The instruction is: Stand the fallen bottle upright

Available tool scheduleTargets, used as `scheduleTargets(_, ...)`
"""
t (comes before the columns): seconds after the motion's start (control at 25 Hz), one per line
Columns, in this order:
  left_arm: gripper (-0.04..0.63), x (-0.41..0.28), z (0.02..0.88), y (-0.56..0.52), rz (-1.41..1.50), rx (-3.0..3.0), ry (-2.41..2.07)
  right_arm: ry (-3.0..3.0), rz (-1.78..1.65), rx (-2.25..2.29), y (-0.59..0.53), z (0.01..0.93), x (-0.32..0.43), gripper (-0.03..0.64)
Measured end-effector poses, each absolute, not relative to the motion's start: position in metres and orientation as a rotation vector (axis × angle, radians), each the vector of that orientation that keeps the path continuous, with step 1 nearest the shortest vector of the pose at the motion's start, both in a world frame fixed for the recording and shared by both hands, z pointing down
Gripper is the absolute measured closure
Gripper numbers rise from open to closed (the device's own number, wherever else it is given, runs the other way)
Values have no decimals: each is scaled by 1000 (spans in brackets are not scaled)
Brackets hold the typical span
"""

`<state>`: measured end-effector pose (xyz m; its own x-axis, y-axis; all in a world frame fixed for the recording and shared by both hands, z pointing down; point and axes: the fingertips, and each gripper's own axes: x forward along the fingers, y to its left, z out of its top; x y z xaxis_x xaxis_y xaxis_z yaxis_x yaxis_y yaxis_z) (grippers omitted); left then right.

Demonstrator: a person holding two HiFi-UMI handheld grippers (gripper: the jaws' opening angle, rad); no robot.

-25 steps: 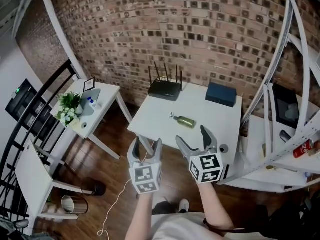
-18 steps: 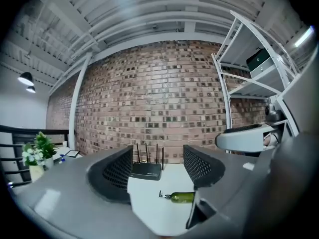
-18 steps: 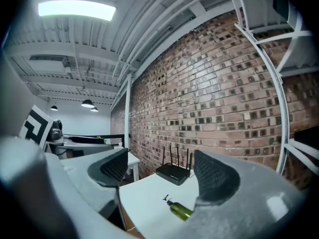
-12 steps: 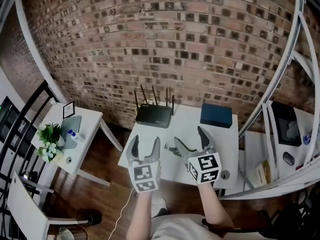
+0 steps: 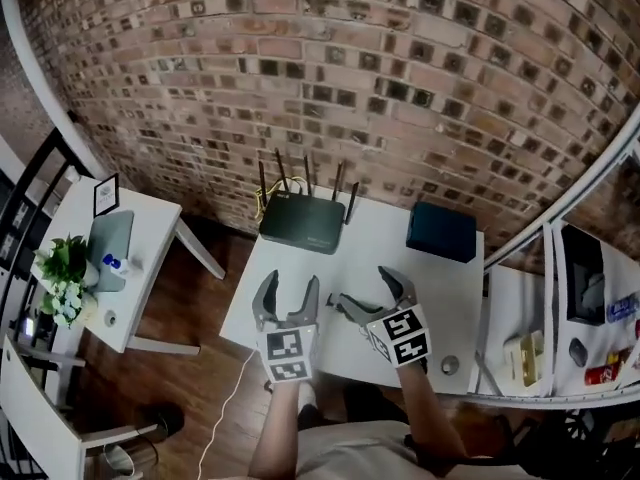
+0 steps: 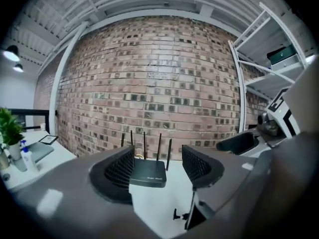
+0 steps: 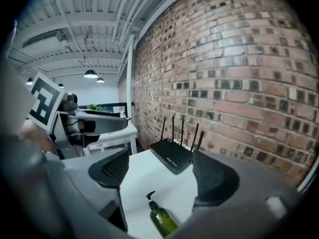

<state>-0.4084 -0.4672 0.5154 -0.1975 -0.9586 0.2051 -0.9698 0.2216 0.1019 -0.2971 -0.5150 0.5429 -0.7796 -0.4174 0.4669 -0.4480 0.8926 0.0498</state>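
Approaching: the bottle (image 7: 160,220) lies toppled on the surface (image 5: 400,238) before the router (image 7: 172,156), seemingly untouched. Right hand-held gripper (image 7: 159,176) and left hand-held gripper (image 6: 157,166) hang empty, jaws apart yet just narrowing; next, right must straddle it.

wall (image 5: 400,68): rough brick | table (image 5: 385,238): smooth matt | bottle (image 7: 162,223): glossy plastic
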Motion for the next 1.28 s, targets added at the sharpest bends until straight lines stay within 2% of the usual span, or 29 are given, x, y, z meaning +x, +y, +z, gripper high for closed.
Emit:
scheduleTargets(0.2,308,-420,563,-476,121,1719,-2250,-2429,161,355,-515,618,-315,242)
scheduleTargets(0.52,307,-426,639,-475,210,1546,-2159,-2238,169,72,-491,707,-331,268)
scheduleTargets(0.64,307,-426,660,-469,226,1506,-2136,-2170,139,15,-487,734,-334,366)
scheduleTargets(0.88,307,-435,683,-452,230,1430,-2121,-2026,69,-35,-481,779,-334,406)
scheduleTargets(1.0,307,-442,689,-446,219,1393,-2128,-1955,-60,-34,-487,794,-332,515)
scheduleTargets(1.28,307,-444,694,-438,199,1381,-2116,-1926,-77,-20,-502,801,-335,540)
